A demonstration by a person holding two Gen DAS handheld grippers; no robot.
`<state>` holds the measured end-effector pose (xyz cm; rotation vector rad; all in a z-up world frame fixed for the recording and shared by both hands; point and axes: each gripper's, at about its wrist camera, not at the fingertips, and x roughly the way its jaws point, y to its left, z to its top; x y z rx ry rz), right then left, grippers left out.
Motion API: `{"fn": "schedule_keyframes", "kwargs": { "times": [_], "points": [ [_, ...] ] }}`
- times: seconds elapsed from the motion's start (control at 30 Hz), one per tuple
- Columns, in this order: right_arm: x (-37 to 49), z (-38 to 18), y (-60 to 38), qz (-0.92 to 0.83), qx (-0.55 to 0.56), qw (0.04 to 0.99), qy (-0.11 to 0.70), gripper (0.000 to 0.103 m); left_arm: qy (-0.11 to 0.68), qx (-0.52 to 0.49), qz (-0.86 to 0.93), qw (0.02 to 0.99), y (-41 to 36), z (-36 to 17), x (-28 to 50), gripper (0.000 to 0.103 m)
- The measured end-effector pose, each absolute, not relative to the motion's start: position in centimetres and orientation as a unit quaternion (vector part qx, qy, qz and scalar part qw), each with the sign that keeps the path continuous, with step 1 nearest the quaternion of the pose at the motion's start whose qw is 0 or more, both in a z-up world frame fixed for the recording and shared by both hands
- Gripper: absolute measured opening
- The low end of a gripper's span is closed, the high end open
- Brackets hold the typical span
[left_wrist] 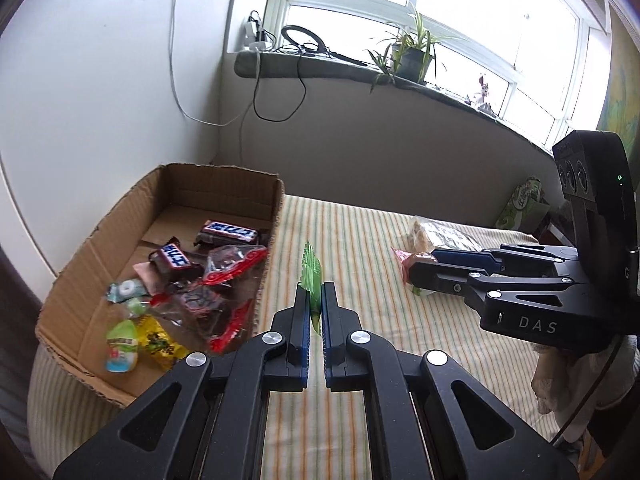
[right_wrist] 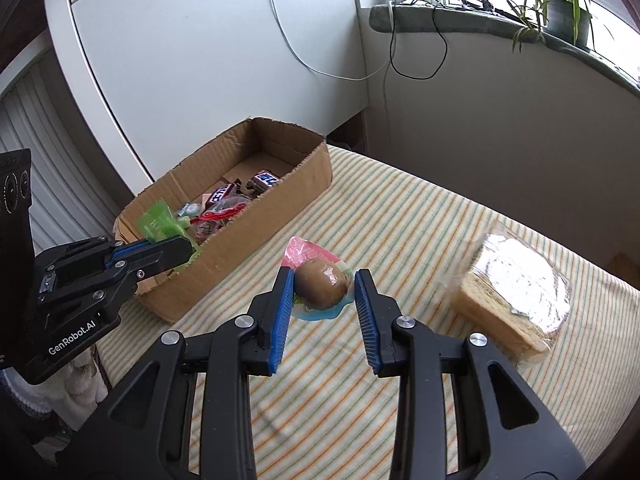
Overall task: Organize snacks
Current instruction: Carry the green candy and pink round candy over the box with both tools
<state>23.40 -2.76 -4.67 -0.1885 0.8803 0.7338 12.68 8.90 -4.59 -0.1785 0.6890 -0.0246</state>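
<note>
tools both loaded. left tool (left_wrist: pixel 316 300) pinches a green sachet (left_wrist: pixel 311 270) flat between its pads, beside the cardboard box (right_wrist: pixel 256 216) at the far left corner of the striped bed (right_wrist: pixel 400 220). right tool (right_wrist: pixel 322 284) clamps a brown egg snack (right_wrist: pixel 322 282) in clear wrap, lifted off the bed. wrapped bread pack (right_wrist: pixel 516 292) lies near the right edge. box holds candy bars (left_wrist: pixel 230 232) and sweets.

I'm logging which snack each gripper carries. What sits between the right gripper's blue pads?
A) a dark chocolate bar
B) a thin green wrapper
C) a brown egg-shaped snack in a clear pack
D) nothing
C: in the right wrist view the right gripper is closed on the brown egg-shaped snack in a clear pack, while the thin green wrapper is pinched in the left gripper.
</note>
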Motion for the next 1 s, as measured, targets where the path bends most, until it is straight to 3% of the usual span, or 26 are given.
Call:
{"fn": "schedule_keyframes", "kwargs": {
  "times": [1.0],
  "points": [
    [25.9, -4.3, 12.2, 0.393, -0.113, 0.818, 0.405, 0.033, 0.321, -0.112, 0.063, 0.938, 19.1, -4.6, 11.7, 0.004]
  ]
}}
